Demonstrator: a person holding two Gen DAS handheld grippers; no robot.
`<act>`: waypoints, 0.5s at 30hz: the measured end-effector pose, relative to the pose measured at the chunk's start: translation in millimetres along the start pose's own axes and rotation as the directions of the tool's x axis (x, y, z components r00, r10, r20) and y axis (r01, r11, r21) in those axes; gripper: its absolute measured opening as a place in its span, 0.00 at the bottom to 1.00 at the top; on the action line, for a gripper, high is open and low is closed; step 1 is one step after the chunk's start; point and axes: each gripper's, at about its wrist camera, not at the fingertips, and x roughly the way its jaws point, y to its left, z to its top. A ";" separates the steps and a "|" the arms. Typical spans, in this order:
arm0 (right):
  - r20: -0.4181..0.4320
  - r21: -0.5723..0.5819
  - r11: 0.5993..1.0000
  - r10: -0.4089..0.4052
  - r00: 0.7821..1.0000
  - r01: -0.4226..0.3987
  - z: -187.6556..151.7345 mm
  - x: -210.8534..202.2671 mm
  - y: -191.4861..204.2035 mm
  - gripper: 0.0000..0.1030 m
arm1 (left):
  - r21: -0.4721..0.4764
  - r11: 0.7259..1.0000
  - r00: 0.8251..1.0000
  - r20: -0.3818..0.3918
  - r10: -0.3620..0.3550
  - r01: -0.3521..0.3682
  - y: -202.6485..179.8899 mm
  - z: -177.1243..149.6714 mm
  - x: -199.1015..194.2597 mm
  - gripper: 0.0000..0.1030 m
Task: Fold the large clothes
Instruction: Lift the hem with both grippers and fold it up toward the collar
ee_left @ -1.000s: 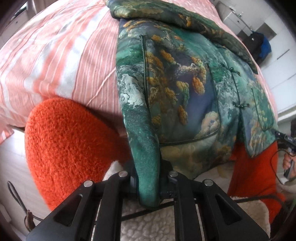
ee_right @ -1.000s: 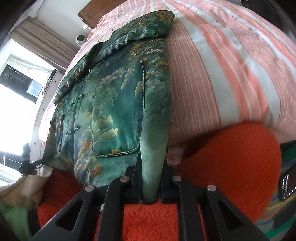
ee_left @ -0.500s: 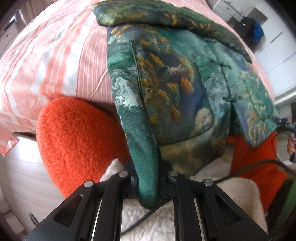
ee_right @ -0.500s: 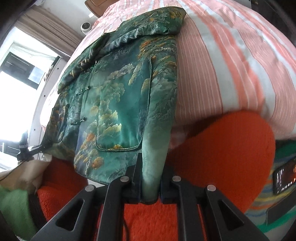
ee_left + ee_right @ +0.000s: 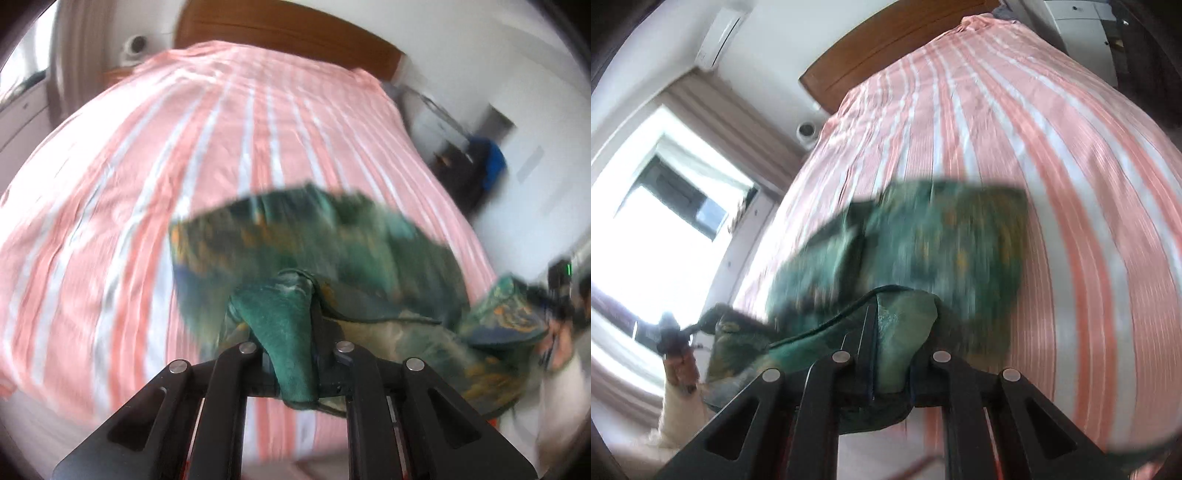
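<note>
A green patterned jacket lies on a pink and white striped bed, blurred by motion. My left gripper is shut on one lower corner of the jacket, lifted over its body. My right gripper is shut on the other lower corner, and the jacket spreads ahead of it on the bed. The hem is raised and doubled toward the collar end. The right gripper also shows in the left wrist view; the left gripper also shows in the right wrist view.
A wooden headboard stands at the far end of the bed. A bright window with curtains is to the left. A dark bag with a blue item and white furniture stand at the right of the bed.
Both grippers rose and swung forward over the bed, carrying the jacket's hem up toward the collar. The orange fleece and white fleece below the bed edge dropped out of view.
</note>
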 end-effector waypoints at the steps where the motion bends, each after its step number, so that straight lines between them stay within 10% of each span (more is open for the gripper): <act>1: 0.028 0.028 1.000 -0.011 1.000 0.010 23.4 17.4 -6.8 0.12 | -0.028 0.999 1.000 -0.001 0.028 -0.028 1.2 18.2 19.7 0.20; 4: 0.080 0.086 0.996 -0.033 0.996 0.026 73.9 69.9 -24.8 0.20 | -0.161 0.986 0.996 -0.082 0.024 -0.037 17.2 61.7 85.9 0.65; 6: 0.075 0.147 0.989 -0.038 0.996 0.027 94.5 104.9 -42.0 0.66 | -0.244 0.970 0.991 -0.130 -0.012 -0.020 36.4 74.1 109.0 0.67; 8: 0.116 0.198 0.978 -0.085 0.990 0.061 99.0 116.3 -54.8 0.84 | -0.283 0.959 0.994 -0.109 -0.012 -0.020 52.6 74.8 105.1 0.71; 10: 0.169 0.225 0.974 -0.071 0.983 0.031 100.2 108.9 -65.1 0.85 | -0.281 0.960 0.999 -0.053 -0.008 -0.008 67.2 69.7 90.9 0.92; 15: 0.103 0.051 0.987 -0.157 0.982 0.153 110.3 101.6 -57.5 0.86 | -0.052 0.998 0.996 -0.086 0.035 -0.039 58.3 45.8 98.2 0.95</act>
